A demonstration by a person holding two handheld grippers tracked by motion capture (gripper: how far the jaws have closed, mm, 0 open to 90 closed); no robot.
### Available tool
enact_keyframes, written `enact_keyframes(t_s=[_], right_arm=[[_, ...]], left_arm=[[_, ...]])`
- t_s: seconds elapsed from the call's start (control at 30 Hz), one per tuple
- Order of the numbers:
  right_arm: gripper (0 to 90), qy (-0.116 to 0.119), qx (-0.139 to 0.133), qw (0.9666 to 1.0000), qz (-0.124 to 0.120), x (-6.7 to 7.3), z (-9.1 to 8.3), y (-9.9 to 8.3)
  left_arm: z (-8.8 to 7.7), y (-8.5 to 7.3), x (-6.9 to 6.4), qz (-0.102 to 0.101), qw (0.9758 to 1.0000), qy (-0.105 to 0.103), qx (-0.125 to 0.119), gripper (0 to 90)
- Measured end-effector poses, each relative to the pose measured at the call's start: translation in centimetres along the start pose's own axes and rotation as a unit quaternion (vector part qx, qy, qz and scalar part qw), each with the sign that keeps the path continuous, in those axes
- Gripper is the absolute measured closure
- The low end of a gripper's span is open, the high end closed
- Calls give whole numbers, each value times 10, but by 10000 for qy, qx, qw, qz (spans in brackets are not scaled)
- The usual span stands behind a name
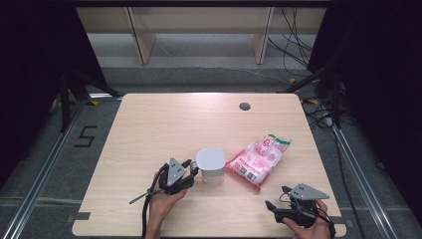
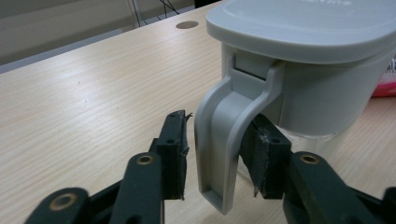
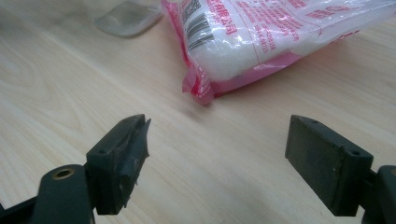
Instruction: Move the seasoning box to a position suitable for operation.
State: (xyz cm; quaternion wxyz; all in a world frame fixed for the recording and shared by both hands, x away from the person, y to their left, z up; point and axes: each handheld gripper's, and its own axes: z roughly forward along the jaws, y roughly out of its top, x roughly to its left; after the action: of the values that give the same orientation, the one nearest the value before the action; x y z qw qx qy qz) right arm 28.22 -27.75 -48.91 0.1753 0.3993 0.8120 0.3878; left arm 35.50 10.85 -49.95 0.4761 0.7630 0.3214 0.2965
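Left gripper (image 2: 217,158) jaws loose around jug handle (image 2: 219,140), not pinching. Jug (image 1: 210,166) rigid plastic, likely light; handle best hold. Right gripper (image 3: 217,163) open, empty.

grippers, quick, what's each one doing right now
left gripper: open, fingers either side of the jug handle, not clamped on it
right gripper: open wide, holding nothing, short of the pink bag

In the left gripper view the jug (image 2: 308,70) runs off the top and right edges, its lower clear part hidden behind the gripper's pads (image 2: 266,156); in the right gripper view the pink bag (image 3: 261,42) is cut by the top edge, its print too small to read; the jug's base (image 3: 126,18) there is blurred.
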Motion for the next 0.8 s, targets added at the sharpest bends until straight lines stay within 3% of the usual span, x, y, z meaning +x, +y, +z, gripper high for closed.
enact_keyframes(t_s=[0.1, 0.2, 0.23, 0.3, 0.33, 0.47, 0.5, 0.53, 0.57, 0.63, 0.67, 0.73, 0.77, 0.8], right_arm=[[216, 59, 9, 10000, -5, -1, 0, 0], [209, -53, -85, 9998, 167, 2, 0, 0], [206, -46, -87, 9998, 162, 2, 0, 0], [202, -39, -61, 9994, 325, 5, -1, 0], [199, -18, -123, 9998, 158, 2, 0, 0], [177, 21, -81, 9996, 284, 3, 0, -1], [173, -17, -87, 9999, 107, 0, -1, -1], [168, -6, -78, 9999, 96, -1, -1, -1], [165, 6, -116, 9999, 14, -2, 0, -1], [162, 1, -123, 9999, 90, 0, 0, -1], [159, -5, -146, 9993, 345, 5, 0, -1], [156, 84, -125, 9994, 301, 4, 0, -1], [156, 98, -117, 9994, 323, 4, 0, -1], [156, 64, -200, 9996, 161, 1, 1, -1]], left_arm=[[-3, -1, -1, -180, 9998, -12, 15, 519], [-7, -2, -1, -262, 9997, -14, 14, 449], [-8, -2, -1, -395, 9992, -28, 26, 431], [-13, -1, 2, -297, 9995, -90, -15, 408], [-14, -1, -1, -538, 9985, -138, -13, 392], [-23, 3, -3, -732, 9970, -261, -17, 348], [-24, 4, -2, -709, 9970, -291, -41, 348], [-25, 4, -2, -731, 9967, -355, -81, 349], [-27, 6, -1, -629, 9975, -313, -7, 348], [-27, 7, -3, -674, 9971, -343, -53, 340], [-29, 8, -4, -701, 9970, -324, -26, 335], [-30, 11, -5, -674, 9970, -376, -62, 334], [-32, 14, -3, -469, 9983, -325, -70, 335], [-31, 15, -5, -551, 9977, -363, -153, 336]])
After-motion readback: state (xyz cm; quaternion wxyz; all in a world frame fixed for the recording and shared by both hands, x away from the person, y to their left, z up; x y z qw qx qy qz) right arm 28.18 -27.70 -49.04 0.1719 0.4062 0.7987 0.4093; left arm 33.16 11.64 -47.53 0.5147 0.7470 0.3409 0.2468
